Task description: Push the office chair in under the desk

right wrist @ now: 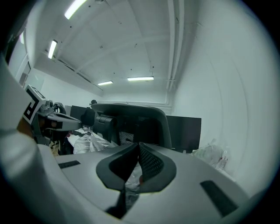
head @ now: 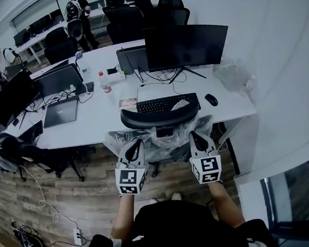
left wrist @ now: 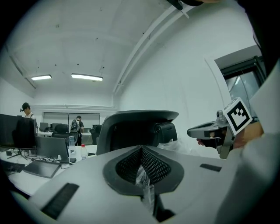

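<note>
Push step, grip set. Left gripper (head: 136, 144) and right gripper (head: 197, 135) both pinched on plastic cover (head: 162, 146) of office chair (head: 159, 117) back. Headrest at desk (head: 103, 131) edge, before keyboard (head: 166, 103). Next, likely an even two-handed shove forward, no tearing film.

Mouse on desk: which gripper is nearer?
Right. The right gripper, shut on the chair's plastic wrap, is just short of the mouse; the left gripper is farther left.

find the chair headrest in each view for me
Head view: headrest at centre, just below the keyboard.
Left gripper view: headrest at centre, middle height.
Right gripper view: headrest slightly left of centre.
Shared landmark: plastic wrap beside the headrest.
</note>
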A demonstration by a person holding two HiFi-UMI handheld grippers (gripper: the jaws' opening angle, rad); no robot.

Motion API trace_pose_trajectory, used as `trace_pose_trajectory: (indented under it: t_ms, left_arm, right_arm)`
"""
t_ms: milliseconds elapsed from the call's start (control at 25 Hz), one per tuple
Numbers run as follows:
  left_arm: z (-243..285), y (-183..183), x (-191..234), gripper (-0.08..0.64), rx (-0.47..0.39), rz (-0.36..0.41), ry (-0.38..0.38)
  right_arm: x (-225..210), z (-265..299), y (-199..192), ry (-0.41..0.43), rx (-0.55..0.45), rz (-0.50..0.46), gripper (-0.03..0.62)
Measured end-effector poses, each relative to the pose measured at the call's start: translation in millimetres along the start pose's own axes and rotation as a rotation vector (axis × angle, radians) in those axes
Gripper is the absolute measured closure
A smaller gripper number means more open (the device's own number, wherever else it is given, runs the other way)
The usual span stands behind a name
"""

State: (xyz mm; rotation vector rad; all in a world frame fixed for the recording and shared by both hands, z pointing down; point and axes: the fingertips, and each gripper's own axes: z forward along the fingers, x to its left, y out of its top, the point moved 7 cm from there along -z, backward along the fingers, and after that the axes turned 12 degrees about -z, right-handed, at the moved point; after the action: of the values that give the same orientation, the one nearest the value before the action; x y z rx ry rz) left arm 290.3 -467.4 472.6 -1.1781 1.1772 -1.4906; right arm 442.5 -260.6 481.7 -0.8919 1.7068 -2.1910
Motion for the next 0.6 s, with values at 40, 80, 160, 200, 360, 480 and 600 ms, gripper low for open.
trace_pose_trajectory:
  t_ms: [40, 80, 160, 200, 360, 480, 600]
  left_arm:
    - [0, -1, 2, 0.543, -0.004, -0.002, 0.002]
    - [0, -1, 4, 0.543, -0.009, -0.003, 0.003]
    - [-1, -1, 5, 0.543, -0.013, -0.012, 0.002]
    - [-1, 0, 4, 0.543, -0.012, -0.02, 0.0]
    - [-1, 0, 7, 0.543, -0.025, -0.042, -0.007]
    - [-2, 6, 10, 0.543, -0.044, -0.114, -0.015]
    - [-3, 10, 13, 0.543, -0.058, -0.122, -0.013]
  right_arm:
    - [0, 1, 0, 0.0, -0.001, 0.0, 0.568]
    - [1, 2, 0, 0.0, -0.001, -0.001, 0.568]
    - [0, 2, 3, -0.004, -0.005, -0.005, 0.568]
    - [0, 3, 4, -0.007, -0.009, -0.008, 0.568]
    - [2, 3, 8, -0.008, -0.017, -0.013, 0.568]
    - [4, 5, 8, -0.006, -0.018, -0.014, 0.568]
    - [6, 8, 8, 0.0, -0.019, -0.012, 0.568]
